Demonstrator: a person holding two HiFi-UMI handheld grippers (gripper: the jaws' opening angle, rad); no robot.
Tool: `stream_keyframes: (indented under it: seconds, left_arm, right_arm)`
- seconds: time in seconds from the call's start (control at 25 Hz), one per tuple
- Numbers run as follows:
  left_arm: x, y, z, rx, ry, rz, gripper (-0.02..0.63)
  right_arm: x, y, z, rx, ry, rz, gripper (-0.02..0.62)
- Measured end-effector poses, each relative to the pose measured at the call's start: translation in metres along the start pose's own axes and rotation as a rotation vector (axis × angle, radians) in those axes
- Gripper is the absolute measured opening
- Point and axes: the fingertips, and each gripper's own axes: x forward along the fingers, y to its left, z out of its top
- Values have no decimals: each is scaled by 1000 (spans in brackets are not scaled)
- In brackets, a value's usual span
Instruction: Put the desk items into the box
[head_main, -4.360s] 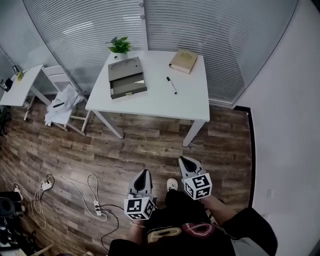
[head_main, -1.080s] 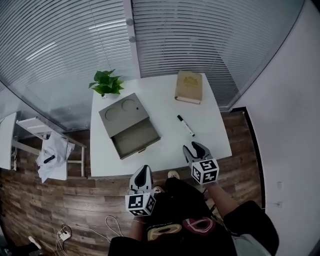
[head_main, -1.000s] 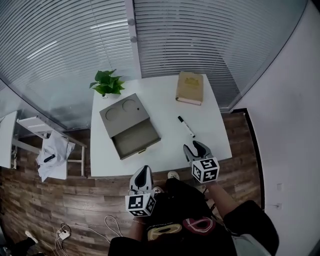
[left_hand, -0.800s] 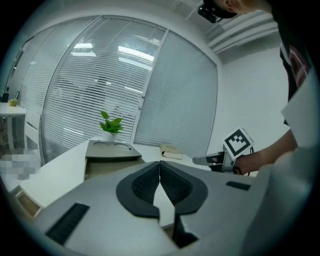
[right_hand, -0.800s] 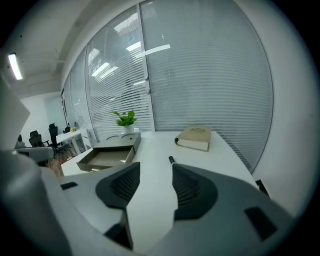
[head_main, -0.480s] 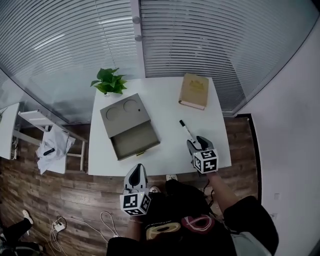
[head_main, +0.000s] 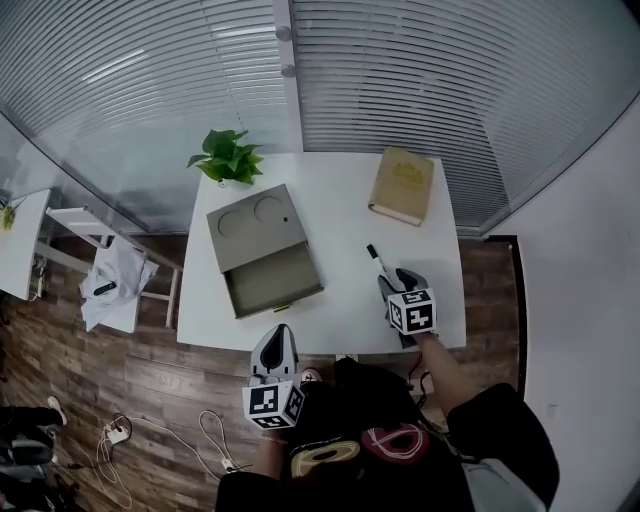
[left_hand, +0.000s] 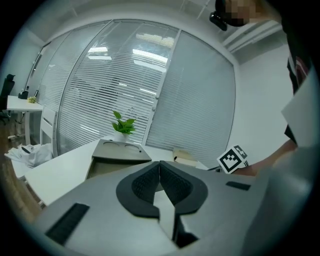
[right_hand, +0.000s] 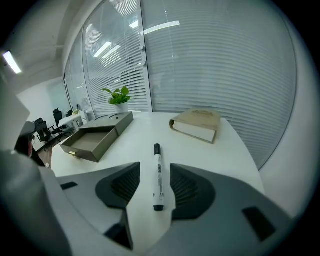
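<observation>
A black-and-white marker (head_main: 376, 256) lies on the white table (head_main: 330, 215), right of a grey box (head_main: 262, 250) whose drawer stands pulled out. A tan book (head_main: 402, 186) rests at the far right. My right gripper (head_main: 397, 281) is low over the table's near right part, open. In the right gripper view the marker (right_hand: 158, 180) lies lengthwise between the pads, touching neither, and my right gripper (right_hand: 155, 166) holds nothing. My left gripper (head_main: 276, 338) hovers at the table's near edge, shut and empty; its tips (left_hand: 159, 163) meet in front of the box (left_hand: 120, 151).
A potted plant (head_main: 228, 158) stands at the table's far left corner, behind the box. Glass walls with blinds run behind the table. A small white chair with cloth (head_main: 112, 285) is to the left, and cables (head_main: 215, 440) lie on the wooden floor.
My right gripper has moved forward over the table until its jaws straddle the marker's near end. The left gripper has stayed at the near edge, shut.
</observation>
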Motion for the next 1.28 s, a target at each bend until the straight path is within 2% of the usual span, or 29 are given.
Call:
stream_keyframes:
  seconds: [0.24,0.56,0.76,1.12,1.16,1.28]
  left_arm:
    - [0,5,-3,-11,-4,58,18]
    - [-1,15,-2,-16,-7,112,18]
    - [0,17,-4,-23,-1,127,17]
    - [-3,22,-2,-16,1,138,18]
    - [-4,23,-2,-15,1,140,17]
    - [-7,24,-3,-20,3,144,17]
  right_arm:
    - [23,-7,-4,-25,60,25,192]
    - [36,-8,-4,-46,87,38,175]
    - [42,-7,-9,-53,113,46,164]
    - [43,-7,-14,-87,129,15,110]
    - [43,-7,-14,-92,127,9,84]
    - [43,-7,-14,-99,126,-1,83]
